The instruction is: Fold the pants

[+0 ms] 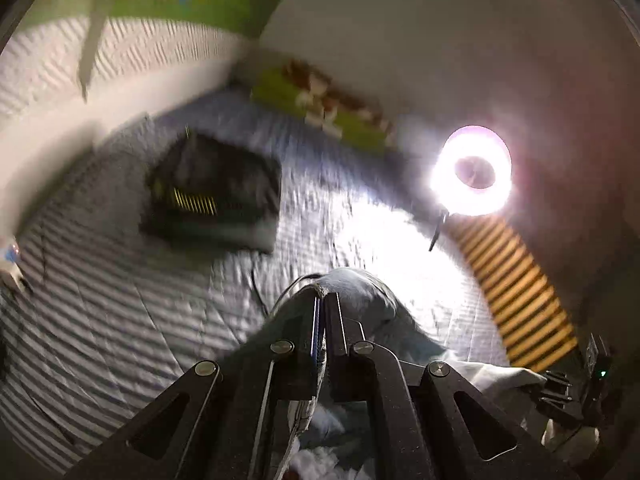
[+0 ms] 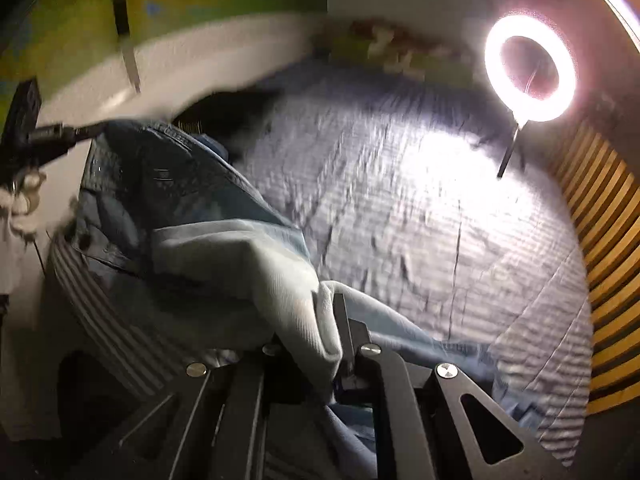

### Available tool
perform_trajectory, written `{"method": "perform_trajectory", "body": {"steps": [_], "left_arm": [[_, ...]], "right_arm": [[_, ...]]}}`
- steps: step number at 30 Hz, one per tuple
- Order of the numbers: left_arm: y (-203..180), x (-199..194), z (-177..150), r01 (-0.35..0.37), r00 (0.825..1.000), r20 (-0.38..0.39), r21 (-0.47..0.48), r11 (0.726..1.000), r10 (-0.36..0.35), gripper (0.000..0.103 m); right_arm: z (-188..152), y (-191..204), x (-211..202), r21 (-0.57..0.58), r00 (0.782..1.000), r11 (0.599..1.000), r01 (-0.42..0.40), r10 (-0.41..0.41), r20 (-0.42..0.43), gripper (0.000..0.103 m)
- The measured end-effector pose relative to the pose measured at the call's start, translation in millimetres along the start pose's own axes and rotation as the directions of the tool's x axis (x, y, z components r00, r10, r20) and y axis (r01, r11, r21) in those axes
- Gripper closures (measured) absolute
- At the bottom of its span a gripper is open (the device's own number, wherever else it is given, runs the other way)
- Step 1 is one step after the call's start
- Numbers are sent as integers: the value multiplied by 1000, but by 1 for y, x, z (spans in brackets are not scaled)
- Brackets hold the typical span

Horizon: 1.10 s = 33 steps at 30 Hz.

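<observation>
Blue denim pants (image 2: 180, 208) hang and drape over the left part of the striped bed in the right wrist view, the waistband up at the left and a pale leg running down to me. My right gripper (image 2: 326, 300) is shut on a pale fold of that leg. In the left wrist view my left gripper (image 1: 322, 300) is shut on a thin frayed edge of the pants (image 1: 360, 300), which bunch around and below the fingers. The other gripper (image 2: 36, 136) shows at the far left, at the waistband end.
A striped quilted bedspread (image 1: 120, 300) covers the bed. A dark folded stack (image 1: 216, 188) lies on it toward the head. A bright ring light (image 2: 530, 68) stands at the right, beside a yellow slatted panel (image 2: 600, 260). A green pillow (image 1: 320, 108) lies by the wall.
</observation>
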<state>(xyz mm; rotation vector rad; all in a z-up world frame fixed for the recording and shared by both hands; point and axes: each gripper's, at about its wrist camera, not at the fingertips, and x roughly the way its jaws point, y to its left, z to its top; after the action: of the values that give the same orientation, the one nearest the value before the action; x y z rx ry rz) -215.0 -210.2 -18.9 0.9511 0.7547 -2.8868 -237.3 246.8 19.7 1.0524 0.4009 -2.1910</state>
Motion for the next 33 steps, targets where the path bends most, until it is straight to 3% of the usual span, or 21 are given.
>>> {"method": "perform_trajectory", "body": {"steps": [2,4,5,6,7,9,11,13,18,20,22,24,27,33], "left_arm": [[5,-32,7,-14,998,58,2,1000,14,101],[22,-59,3,-52,994,92,5,999,52,101],[32,-65,-1,-88,992,92,10,996,87,101],[43,-68,-5,-126,989,85,9,992,125,101],[63,-66,-14,-184,981,55,-15,983,185,101],[113,-48,-33,-286,958,-60,-88,954,282,101],[157,-31,-54,-360,929,-149,-160,919,338,101],[184,-22,-70,-394,914,-194,-215,894,356,101],[198,-15,-91,-409,907,-209,-222,885,366,101],[199,-20,-90,-390,917,-194,-243,888,350,101],[200,-18,-95,-389,917,-197,-250,887,347,101],[199,-18,-96,-398,913,-200,-235,887,356,101],[200,-12,-94,-408,908,-196,-214,888,370,101],[203,-6,-89,-405,910,-198,-232,884,365,101]], "right_arm": [[3,5,-18,-7,998,1000,2,-2,58,96],[-6,14,-18,-24,998,999,-32,33,44,90],[-13,21,-11,-40,997,996,-75,75,2,85],[-22,26,-1,-56,991,991,-124,121,-55,71],[-38,36,16,-73,974,980,-185,173,-144,64],[-59,44,33,-98,959,972,-216,192,-210,60],[-76,41,49,-82,950,971,-226,201,-238,60],[-81,24,60,-5,945,974,-228,220,-242,60],[-78,-18,78,56,959,986,-158,167,-230,60],[-67,-36,74,103,965,983,-150,168,-199,60],[-54,-56,68,163,968,969,-185,208,-140,60],[-41,-69,70,176,977,970,-171,190,-98,54],[-25,-63,91,40,988,995,-86,91,-126,49],[-23,-18,166,-183,948,965,-189,131,-290,47]]}}
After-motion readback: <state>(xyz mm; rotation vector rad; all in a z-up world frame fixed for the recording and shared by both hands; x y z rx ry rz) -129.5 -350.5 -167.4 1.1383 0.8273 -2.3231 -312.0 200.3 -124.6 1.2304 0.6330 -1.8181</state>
